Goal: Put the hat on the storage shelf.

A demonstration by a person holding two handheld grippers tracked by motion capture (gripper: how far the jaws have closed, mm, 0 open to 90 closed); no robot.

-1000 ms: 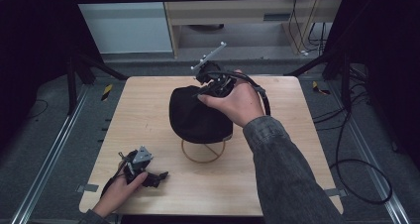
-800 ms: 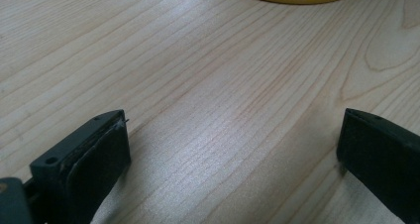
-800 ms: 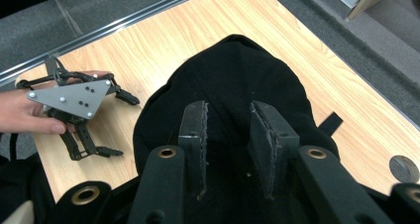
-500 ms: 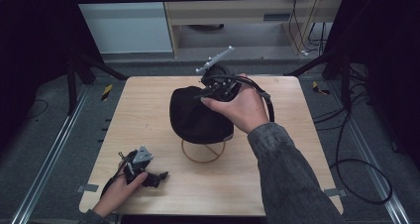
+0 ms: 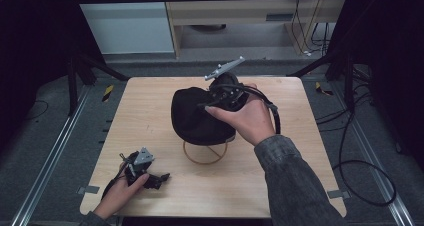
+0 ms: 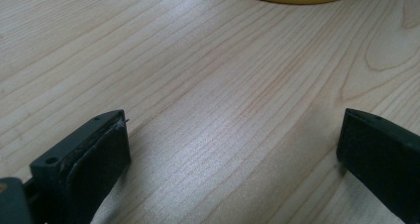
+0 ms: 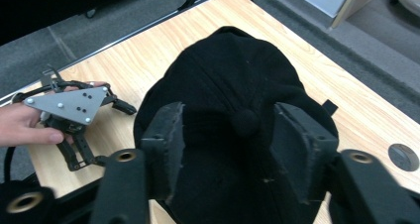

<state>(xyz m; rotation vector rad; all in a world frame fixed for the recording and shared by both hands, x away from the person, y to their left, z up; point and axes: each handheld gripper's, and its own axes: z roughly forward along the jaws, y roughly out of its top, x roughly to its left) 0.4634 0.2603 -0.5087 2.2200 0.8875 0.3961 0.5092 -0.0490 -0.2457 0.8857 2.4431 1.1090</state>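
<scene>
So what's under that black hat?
Under the black fabric cap a yellow ring-shaped wire stand rests on the wooden table. How the stand's upper part meets the cap is covered.

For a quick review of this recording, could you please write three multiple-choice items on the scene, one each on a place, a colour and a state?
1. Where does the cap sit?
A. On a stand with a yellow ring base, mid-table
B. Flat at the table's left edge
C. On the floor

2. What colour is the cap?
A. White
B. Black
C. Red

3. How do the jaws of the left hand-held gripper stand?
A. Shut on the cap
B. Shut on the ring
C. Open over bare wood

Answers:
1. A, since the high view shows the yellow ring on the table right under the cap.
2. B, as the right gripper view shows black cloth with a top button.
3. C, as the left gripper view shows two jaws wide apart with only wood grain between.
</scene>
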